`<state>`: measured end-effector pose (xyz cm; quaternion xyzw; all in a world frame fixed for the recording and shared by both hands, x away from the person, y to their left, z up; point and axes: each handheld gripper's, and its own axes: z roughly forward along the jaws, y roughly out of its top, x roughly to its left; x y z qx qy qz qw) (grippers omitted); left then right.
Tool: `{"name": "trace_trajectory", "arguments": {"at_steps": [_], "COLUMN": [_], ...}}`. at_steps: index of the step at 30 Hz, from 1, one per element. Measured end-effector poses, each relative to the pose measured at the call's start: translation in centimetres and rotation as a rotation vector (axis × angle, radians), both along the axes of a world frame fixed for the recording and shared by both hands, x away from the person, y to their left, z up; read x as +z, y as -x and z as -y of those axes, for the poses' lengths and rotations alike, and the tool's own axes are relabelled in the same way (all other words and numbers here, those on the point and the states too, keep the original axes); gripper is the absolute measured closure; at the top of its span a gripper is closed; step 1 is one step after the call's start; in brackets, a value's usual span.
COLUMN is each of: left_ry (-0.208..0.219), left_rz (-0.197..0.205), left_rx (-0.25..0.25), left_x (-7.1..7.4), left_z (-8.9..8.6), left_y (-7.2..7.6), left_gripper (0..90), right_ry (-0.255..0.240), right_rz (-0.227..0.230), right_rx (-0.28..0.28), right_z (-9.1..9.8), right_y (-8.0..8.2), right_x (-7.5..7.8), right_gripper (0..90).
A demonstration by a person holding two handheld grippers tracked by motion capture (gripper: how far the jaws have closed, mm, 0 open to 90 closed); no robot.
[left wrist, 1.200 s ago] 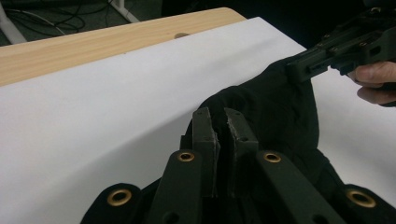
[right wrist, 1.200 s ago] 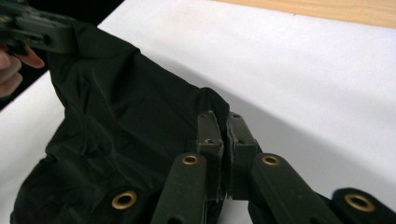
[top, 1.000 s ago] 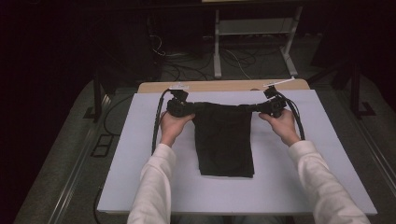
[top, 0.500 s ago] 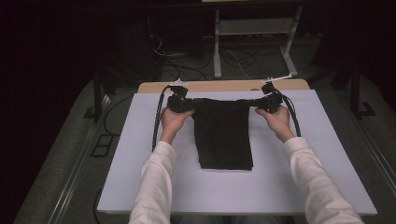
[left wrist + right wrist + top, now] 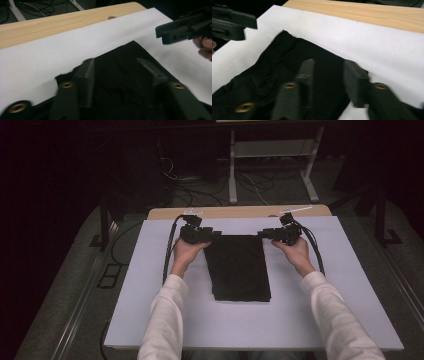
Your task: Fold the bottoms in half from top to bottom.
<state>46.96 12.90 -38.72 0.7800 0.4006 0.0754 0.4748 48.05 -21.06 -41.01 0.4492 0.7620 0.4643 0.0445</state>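
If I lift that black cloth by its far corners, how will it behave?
The black cloth lies flat, folded and creased on the white sheet, so it's probably floppy and would droop or unfold. It looks thin, likely light. Pushed, it would probably bunch rather than slide.

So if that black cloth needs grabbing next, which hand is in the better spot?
Probably about even, with a slight edge to the left. The left gripper sits at the far left corner of the black cloth, jaws open over it. The right gripper hovers open at the far right corner.
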Motion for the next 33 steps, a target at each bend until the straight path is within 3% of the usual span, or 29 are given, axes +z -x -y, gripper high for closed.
{"name": "trace_trajectory", "arguments": {"at_steps": [2,6,9,12,14,16,33], "left_ry": [-0.006,0.008,0.027,0.053,0.061,0.043,0.017], "left_rz": [-0.002,0.014,0.013,0.006,-0.005,-0.013,0.041], "left_rx": [0.0,0.0,0.007,0.006,-0.001,-0.008,0.009], "left_x": [0.0,0.1,0.1,0.2,0.1,0.1,0.5], "left_z": [0.0,-0.6,-1.2,-1.7,-2.0,-2.1,-4.3], "left_y": [0.2,0.7,1.0,1.4,1.5,1.7,4.9], "left_gripper": [37.2,33.0,23.9,12.9,6.4,0.0,0.0], "right_ry": [0.002,-0.015,-0.007,-0.001,0.017,0.03,0.012], "right_rz": [-0.008,-0.012,-0.017,-0.018,-0.015,-0.012,0.031], "right_rx": [0.007,0.014,0.017,0.013,0.012,0.015,0.012], "right_z": [0.1,0.6,0.8,1.1,1.2,1.3,3.4], "right_y": [0.1,0.5,0.8,1.3,1.7,2.0,5.0], "right_x": [-0.2,-0.3,-0.2,-0.1,0.0,0.2,1.6], "right_gripper": [43.9,27.9,16.1,11.1,1.1,0.3,0.0]}}
